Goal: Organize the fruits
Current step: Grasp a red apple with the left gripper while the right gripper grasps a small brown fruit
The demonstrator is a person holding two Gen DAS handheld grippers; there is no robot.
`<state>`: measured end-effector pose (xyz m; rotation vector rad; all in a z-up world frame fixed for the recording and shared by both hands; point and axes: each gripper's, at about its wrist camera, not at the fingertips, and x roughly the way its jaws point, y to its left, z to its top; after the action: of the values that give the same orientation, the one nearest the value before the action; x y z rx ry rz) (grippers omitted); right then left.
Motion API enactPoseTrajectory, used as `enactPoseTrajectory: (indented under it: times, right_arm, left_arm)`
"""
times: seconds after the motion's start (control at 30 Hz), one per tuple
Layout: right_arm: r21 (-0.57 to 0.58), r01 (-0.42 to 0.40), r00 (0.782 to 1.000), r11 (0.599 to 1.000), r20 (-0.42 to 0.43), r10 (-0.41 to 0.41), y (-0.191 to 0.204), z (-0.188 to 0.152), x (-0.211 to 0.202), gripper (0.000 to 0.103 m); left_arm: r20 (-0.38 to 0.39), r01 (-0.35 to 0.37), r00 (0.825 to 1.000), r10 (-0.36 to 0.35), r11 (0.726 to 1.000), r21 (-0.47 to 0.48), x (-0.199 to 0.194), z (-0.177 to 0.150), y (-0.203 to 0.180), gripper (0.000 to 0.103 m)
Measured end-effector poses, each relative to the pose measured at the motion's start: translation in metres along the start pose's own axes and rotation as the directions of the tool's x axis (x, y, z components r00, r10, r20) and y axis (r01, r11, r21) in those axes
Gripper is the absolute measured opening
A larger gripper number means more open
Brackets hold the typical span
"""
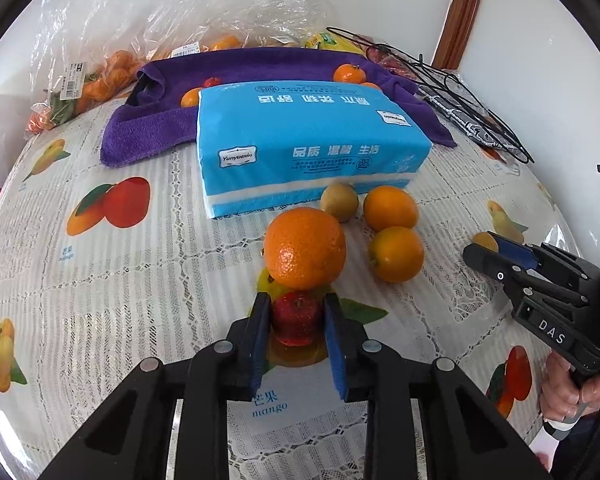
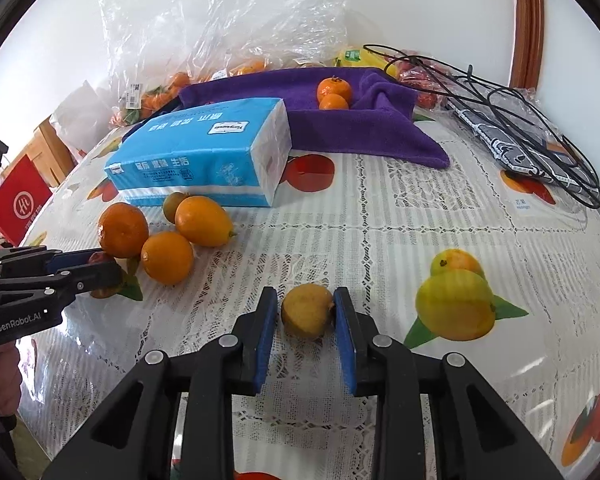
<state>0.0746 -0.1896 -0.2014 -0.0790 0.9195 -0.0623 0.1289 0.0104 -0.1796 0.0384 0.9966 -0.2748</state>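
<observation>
While the left claw (image 1: 296, 316) pinches a half-hidden red fruit (image 1: 296, 316), the right claw (image 2: 306, 314) loosely brackets a yellowish fruit (image 2: 306, 310).

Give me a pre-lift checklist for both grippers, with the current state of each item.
1. Left gripper closed on the small red fruit: ok, both pads press its sides.
2. Right gripper gripping the small yellow fruit: not ok, a gap shows at the left pad.
3. Clearance above the red fruit: not ok, the big orange sits right against it.
4. Space around the yellow fruit: ok, nothing beside it.
5. Room in the purple-towel tray: ok, only a few mandarins inside.
</observation>
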Motion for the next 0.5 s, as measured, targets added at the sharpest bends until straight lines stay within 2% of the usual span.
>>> enactPoseTrajectory:
  times: [0.1,0.3,0.43,0.47,0.5]
  right_arm:
    - [-0.004,-0.022,1.0,1.0,0.0,0.022,0.001,0.0,0.0,0.037]
    - [0.024,-0.037,0.999,0.999,0.002,0.037,-0.007,0.012,0.01,0.038]
    - [0.007,-0.03,1.0,1.0,-0.003,0.03,-0.003,0.019,0.015,0.038]
    - [-0.005,-0.028,1.0,1.0,-0.004,0.028,-0.001,0.019,0.016,0.037]
    - [-0.016,-0.026,1.0,1.0,-0.006,0.026,0.002,0.019,0.016,0.029]
  left_arm:
    - [0.021,-0.02,1.0,0.02,1.0,-0.007,-0.001,-0.004,0.004,0.025]
    - [0.081,-0.068,0.995,0.066,0.998,0.02,-0.002,-0.011,0.002,0.027]
    - [0.089,-0.062,0.994,0.062,0.998,-0.006,-0.003,-0.012,0.005,0.026]
    - [0.092,-0.061,0.994,0.062,0.998,-0.01,-0.004,-0.012,0.007,0.026]
    - [0.094,-0.06,0.994,0.061,0.998,-0.01,-0.004,-0.012,0.007,0.026]
